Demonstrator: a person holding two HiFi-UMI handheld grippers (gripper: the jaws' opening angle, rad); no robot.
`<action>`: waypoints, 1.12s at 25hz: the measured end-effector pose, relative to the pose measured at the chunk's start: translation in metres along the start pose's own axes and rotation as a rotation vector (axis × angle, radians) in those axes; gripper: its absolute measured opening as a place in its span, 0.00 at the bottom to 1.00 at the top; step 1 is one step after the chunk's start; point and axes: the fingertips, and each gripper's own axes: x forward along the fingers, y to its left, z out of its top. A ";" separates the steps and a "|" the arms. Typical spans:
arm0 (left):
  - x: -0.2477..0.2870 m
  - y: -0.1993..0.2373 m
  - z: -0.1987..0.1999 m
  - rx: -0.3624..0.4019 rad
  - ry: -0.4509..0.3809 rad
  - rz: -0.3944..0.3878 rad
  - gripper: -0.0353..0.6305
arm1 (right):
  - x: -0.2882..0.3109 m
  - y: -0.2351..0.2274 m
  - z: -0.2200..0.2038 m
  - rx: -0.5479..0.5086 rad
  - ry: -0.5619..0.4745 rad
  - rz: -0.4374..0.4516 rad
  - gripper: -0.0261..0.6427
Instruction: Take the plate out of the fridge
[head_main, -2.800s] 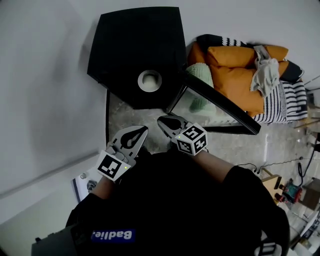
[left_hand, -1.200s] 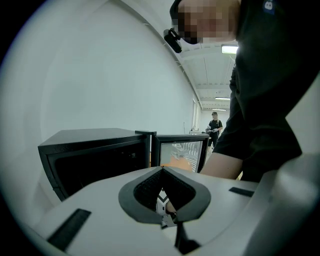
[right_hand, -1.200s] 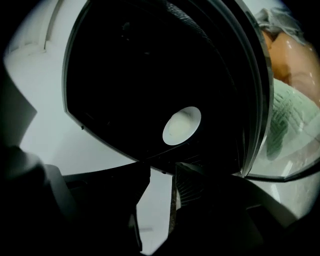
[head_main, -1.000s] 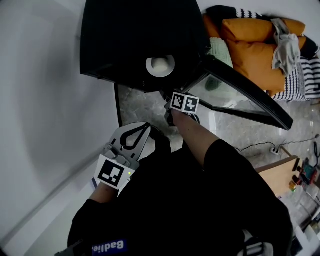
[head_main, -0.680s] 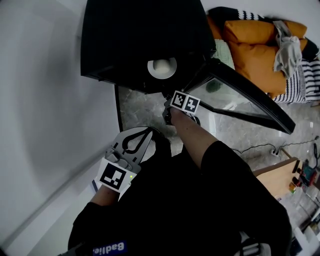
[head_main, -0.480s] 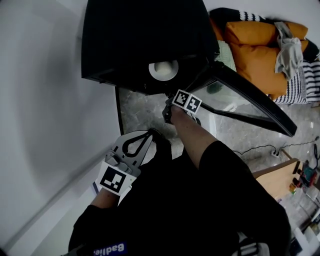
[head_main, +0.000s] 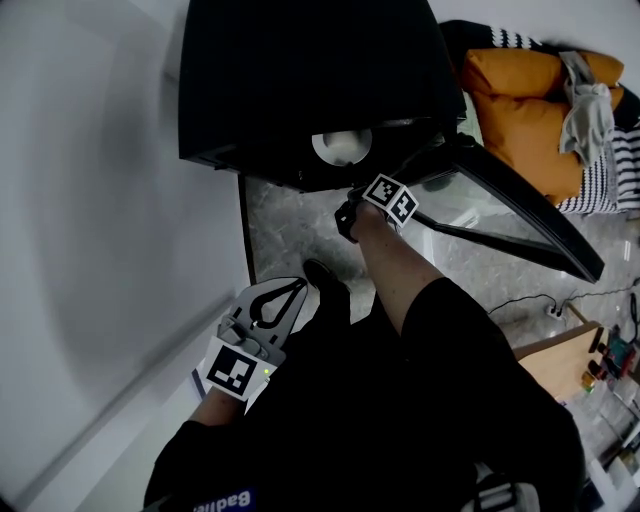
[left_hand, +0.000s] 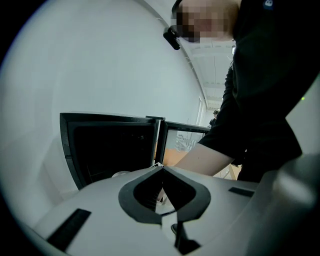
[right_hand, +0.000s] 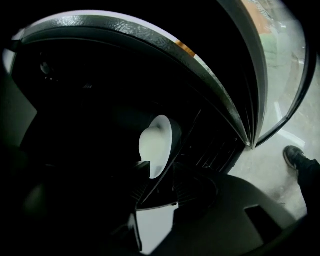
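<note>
Quick take on the plate (right_hand: 156, 142): it's sitting just inside the open front of the black fridge (head_main: 300, 70), towards the near edge of the compartment, with the glass door (head_main: 520, 215) swung wide open to the right. It looks white, smooth and rigid, so it can probably be treated as light but slippery, and chippable if it gets knocked against the fridge frame. The near rim is the obvious spot to be gripped, since the rest is tucked back in the dark. A shallow pinch on a glossy rim could be expected to slide, so a deeper bite over the lip would be safer, and it should be kept level on the way out.

The right tongs (right_hand: 160, 175) are spread apart and pushed up to the plate's near rim. Whether the rim is actually being touched can't be made out, it's too dark in there. The left tongs (left_hand: 160, 169) are clenched on nothing and held back by the body, well apart from the fridge.

Compared with a few seconds back: both tongs were parked side by side in front of the body then. Now the right arm has been stretched out to the fridge mouth, while the left has barely been moved. The plate hasn't been shifted.
</note>
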 end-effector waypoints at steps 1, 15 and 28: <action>-0.001 0.000 -0.002 -0.001 0.004 -0.001 0.06 | 0.001 0.000 0.001 0.009 -0.003 0.001 0.25; -0.002 -0.004 -0.016 -0.052 0.029 -0.011 0.06 | 0.017 -0.005 0.003 0.036 0.005 -0.020 0.25; -0.002 -0.007 -0.019 -0.080 0.033 -0.016 0.06 | 0.017 -0.007 0.003 0.037 0.012 0.009 0.13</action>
